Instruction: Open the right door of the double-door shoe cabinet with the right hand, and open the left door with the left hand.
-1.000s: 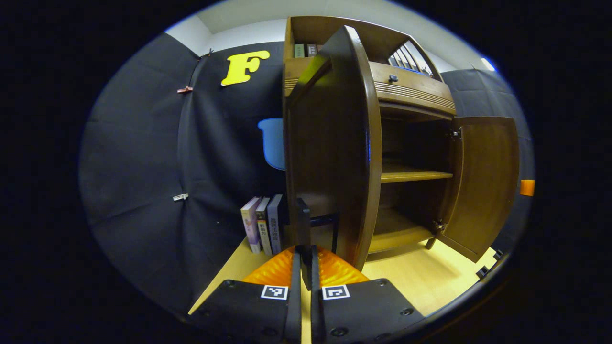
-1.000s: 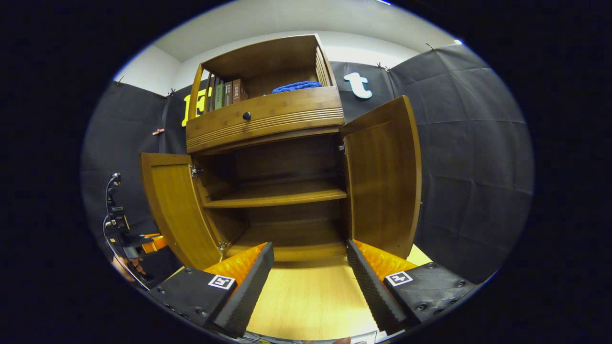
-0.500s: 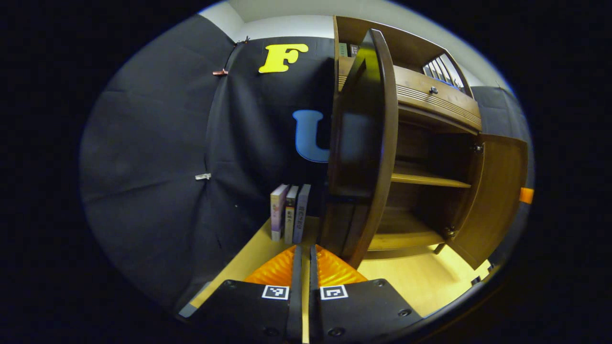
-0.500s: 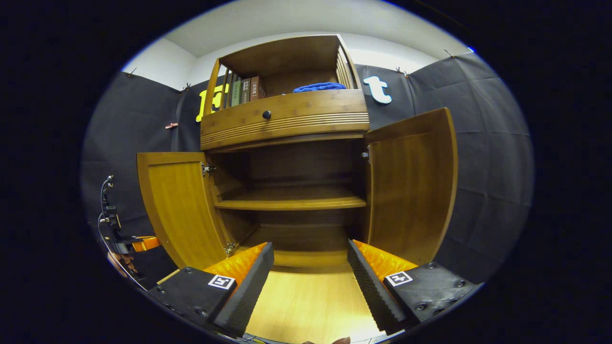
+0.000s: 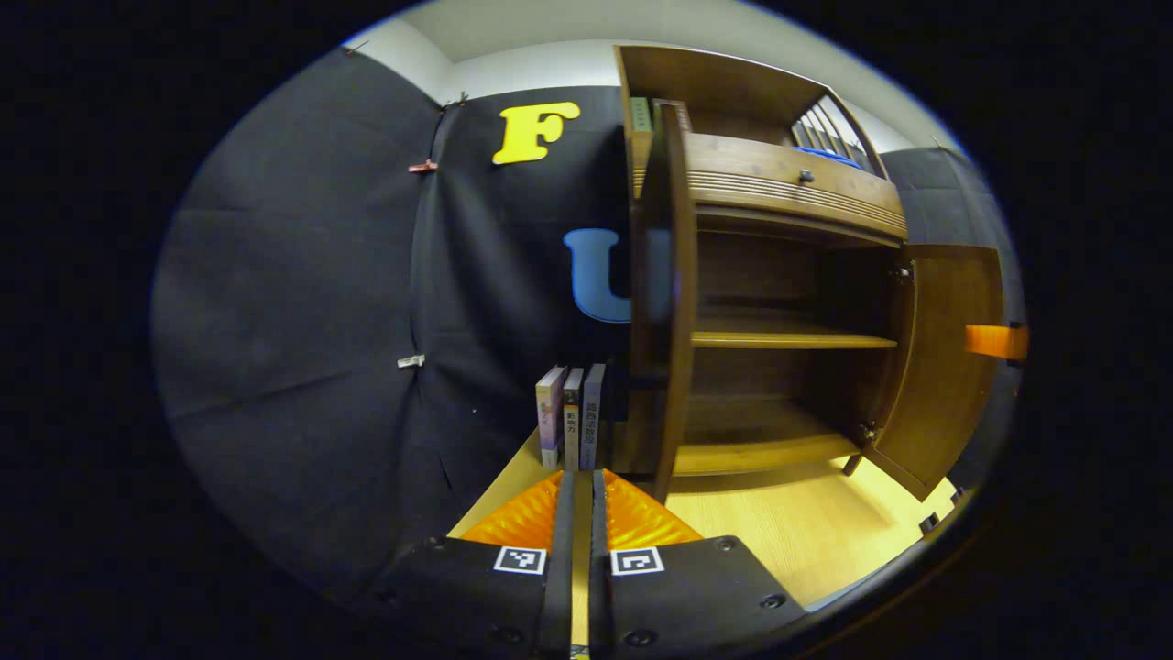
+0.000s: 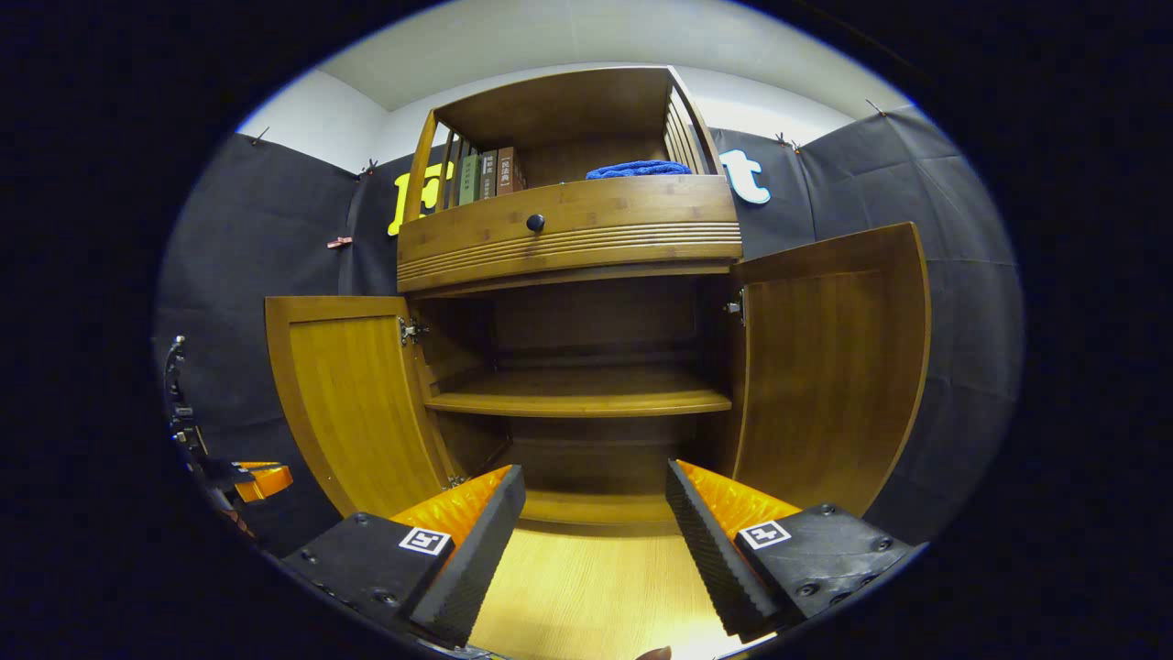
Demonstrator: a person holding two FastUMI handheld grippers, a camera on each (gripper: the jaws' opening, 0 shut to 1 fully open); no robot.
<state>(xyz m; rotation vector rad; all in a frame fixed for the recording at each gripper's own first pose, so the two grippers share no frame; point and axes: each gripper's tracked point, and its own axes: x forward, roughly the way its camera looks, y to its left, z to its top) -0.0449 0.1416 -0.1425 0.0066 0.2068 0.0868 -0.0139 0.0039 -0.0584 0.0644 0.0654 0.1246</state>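
The wooden shoe cabinet [image 6: 568,229] stands with both lower doors swung wide. In the right gripper view the left door [image 6: 353,394] and the right door [image 6: 829,367] flank the bare shelf [image 6: 577,401]. My right gripper [image 6: 596,513] is open in front of the cabinet, holding nothing. In the left gripper view the left door [image 5: 662,302] shows edge-on, just beyond and right of my left gripper [image 5: 579,495], whose fingers are shut together on nothing. The right door [image 5: 944,357] shows at the far right. The left gripper [image 6: 247,477] also appears low at the left of the right gripper view.
Three books [image 5: 570,426] stand on the light wooden floor [image 5: 806,532] left of the cabinet. A drawer with a dark knob [image 6: 535,222] sits above the doors. On the top shelf are books [image 6: 486,174] and a blue cloth [image 6: 639,170].
The left door swung further open and my left gripper, which held the door's handle a second ago, came off it and drew back. The right gripper backed away slightly, staying open.
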